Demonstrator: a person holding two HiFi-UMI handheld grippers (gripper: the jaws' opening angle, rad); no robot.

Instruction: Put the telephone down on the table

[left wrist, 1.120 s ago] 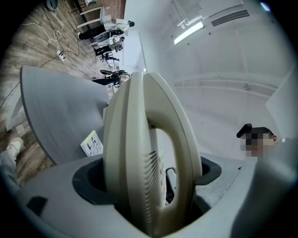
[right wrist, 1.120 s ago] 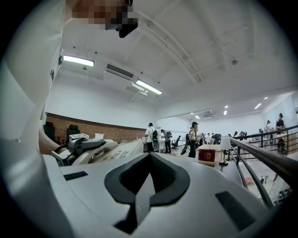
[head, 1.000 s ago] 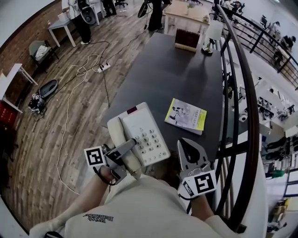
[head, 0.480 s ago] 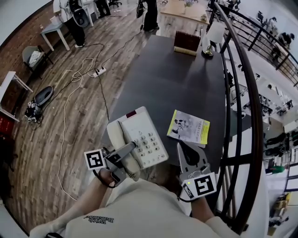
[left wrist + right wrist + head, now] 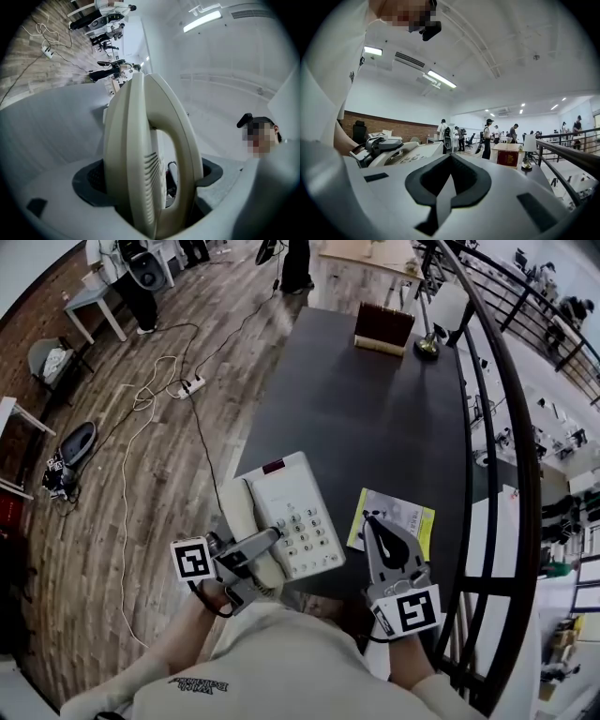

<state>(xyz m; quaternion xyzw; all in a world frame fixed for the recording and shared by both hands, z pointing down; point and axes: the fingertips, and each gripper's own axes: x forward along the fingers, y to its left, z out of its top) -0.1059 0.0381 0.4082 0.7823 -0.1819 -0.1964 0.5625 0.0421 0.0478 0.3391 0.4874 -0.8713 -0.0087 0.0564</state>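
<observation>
Left gripper [image 5: 267, 540] clamped on the telephone [image 5: 298, 512] at the table's [image 5: 366, 409] near corner

Its jaws grip the cream handset [image 5: 150, 154] on the telephone's left side; the keypad lies just right of the jaws; the right gripper [image 5: 375, 524], jaws together and empty, points over a yellow booklet [image 5: 414, 519].

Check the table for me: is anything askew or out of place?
The telephone, clamped at its handset side by the left gripper, sits skewed at the table's near left corner and seems to hang past the edge. The booklet lies at an angle too, partly hidden by the shut right gripper. Nothing looks spilled or broken.
</observation>
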